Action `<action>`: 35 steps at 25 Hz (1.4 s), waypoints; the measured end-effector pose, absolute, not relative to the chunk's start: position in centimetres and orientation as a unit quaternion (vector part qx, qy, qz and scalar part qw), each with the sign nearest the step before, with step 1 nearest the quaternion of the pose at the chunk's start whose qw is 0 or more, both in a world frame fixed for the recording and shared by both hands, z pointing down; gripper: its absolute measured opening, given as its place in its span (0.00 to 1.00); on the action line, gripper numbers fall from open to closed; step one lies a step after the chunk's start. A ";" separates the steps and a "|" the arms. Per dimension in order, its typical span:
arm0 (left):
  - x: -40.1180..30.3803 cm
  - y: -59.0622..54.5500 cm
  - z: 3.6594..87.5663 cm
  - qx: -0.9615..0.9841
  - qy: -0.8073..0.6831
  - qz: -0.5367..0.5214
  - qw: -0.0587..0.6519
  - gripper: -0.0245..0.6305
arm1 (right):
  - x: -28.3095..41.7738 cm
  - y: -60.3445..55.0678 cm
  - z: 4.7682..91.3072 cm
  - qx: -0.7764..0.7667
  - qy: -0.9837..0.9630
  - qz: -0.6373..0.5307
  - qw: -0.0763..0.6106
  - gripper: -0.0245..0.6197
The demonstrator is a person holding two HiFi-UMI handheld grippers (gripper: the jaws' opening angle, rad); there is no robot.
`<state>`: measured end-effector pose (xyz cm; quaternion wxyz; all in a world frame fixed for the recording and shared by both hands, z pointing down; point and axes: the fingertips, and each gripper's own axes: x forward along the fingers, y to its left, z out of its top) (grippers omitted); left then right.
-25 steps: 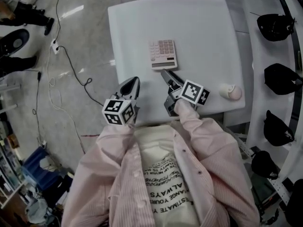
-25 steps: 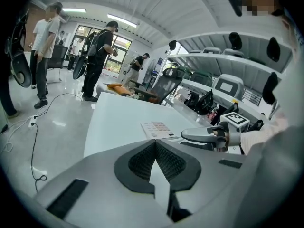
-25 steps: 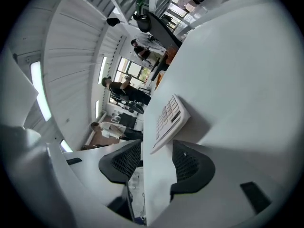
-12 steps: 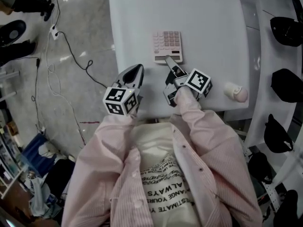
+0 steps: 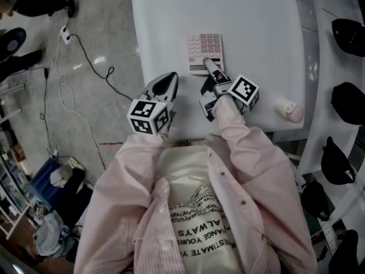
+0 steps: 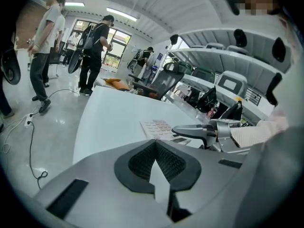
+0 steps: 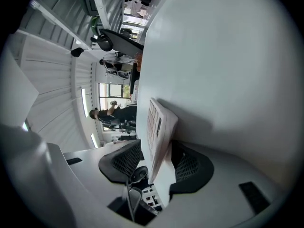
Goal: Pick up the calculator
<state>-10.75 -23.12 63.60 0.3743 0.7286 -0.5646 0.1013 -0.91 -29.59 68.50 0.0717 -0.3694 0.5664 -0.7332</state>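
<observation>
Sliding forward, the right tongs, still parted, now straddle the calculator edge; left tongs closed, empty.

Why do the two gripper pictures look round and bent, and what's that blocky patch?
Left gripper view: a wide-angle lens makes a circle with black corners and bows the table edge; the blocky patch was added afterwards to hide a face. Right gripper view: same bending, rolled sideways, the calculator looming large. Head view: glare spots on the floor.

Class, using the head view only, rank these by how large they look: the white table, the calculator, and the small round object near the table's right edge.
1. white table
2. calculator
3. small round object
</observation>
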 end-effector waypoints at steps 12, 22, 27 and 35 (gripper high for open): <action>-10.7 -23.6 63.9 0.741 -0.545 0.106 0.377 0.04 | -0.3 -29.0 69.4 -0.394 0.527 -0.748 0.086 0.17; -10.8 -23.1 63.2 0.750 -0.534 0.111 0.374 0.04 | -0.1 -29.0 68.9 -0.393 0.518 -0.752 0.109 0.15; -10.7 -23.4 62.1 0.758 -0.527 0.105 0.370 0.04 | -0.2 -28.6 68.0 -0.389 0.515 -0.756 0.110 0.15; -10.3 -21.4 59.0 0.780 -0.518 0.094 0.338 0.04 | -0.3 -27.1 64.2 -0.369 0.537 -0.748 0.126 0.15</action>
